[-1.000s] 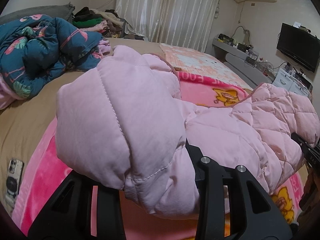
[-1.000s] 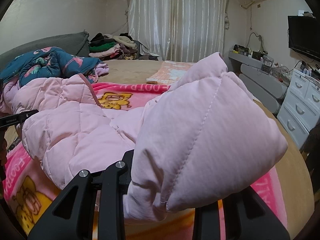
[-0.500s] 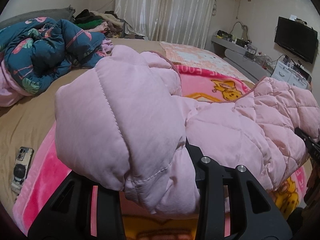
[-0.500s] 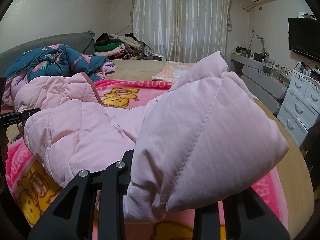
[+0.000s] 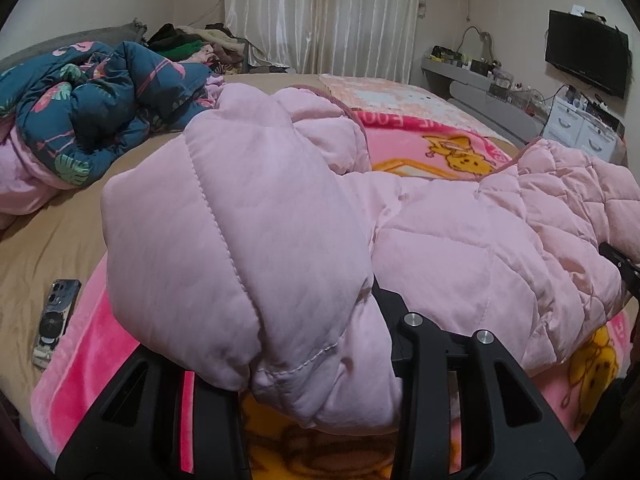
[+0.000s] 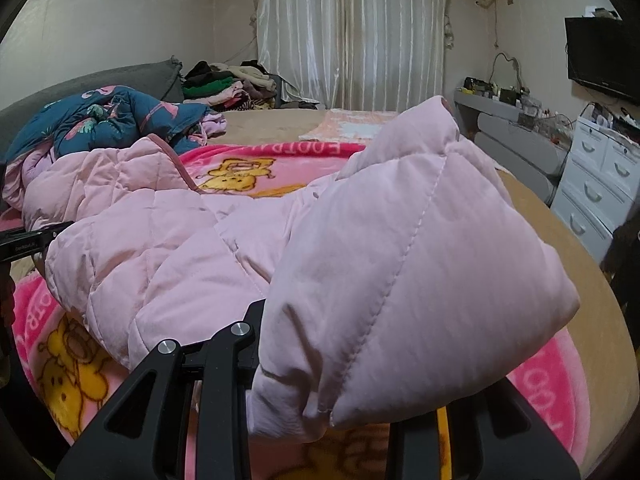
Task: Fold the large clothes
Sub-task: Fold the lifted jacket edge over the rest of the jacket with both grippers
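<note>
Left tool pinches one jacket corner. Right tool pinches another, above the blanket.

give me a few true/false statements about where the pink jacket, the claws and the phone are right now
1. Both claws are clamped on the pink padded jacket. True: the left claw and the right claw each pinch a bunched end of it.
2. The jacket hangs over a pink cartoon blanket. True.
3. A phone lies on top of the jacket. False: it lies on the tan bedsheet, beside the blanket's edge.
4. The dark blue flamingo-print quilt is neatly folded. False: it is crumpled in a heap at the far left of the bed.
5. The curtains are drawn wide open. False: they hang closed across the far wall.
</note>
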Demonstrator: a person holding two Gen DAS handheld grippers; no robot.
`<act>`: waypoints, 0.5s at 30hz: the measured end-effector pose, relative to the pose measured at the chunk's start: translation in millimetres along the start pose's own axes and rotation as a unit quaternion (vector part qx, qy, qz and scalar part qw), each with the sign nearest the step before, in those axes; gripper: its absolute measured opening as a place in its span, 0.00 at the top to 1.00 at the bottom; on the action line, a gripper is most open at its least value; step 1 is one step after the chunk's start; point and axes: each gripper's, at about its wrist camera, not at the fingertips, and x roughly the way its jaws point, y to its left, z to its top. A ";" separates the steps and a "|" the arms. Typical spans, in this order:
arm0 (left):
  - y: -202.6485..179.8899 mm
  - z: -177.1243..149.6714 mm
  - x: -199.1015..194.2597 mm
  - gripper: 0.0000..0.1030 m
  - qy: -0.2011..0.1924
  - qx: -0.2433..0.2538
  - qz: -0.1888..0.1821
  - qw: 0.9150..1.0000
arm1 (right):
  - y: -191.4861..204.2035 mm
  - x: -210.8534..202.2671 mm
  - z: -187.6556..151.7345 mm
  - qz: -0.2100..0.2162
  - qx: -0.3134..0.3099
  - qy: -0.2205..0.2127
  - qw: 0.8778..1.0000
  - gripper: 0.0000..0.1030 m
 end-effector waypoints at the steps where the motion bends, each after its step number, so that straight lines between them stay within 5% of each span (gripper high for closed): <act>1: 0.3 -1.1 -0.1 0.70 0.001 0.000 0.000 1.000 | -0.1 0.0 -1.3 0.001 0.003 0.002 1.000 0.73; 15: 6.1 -21.1 2.2 0.67 0.014 -0.002 -0.004 1.000 | -24.5 21.1 -25.2 0.010 0.117 0.052 0.992 0.67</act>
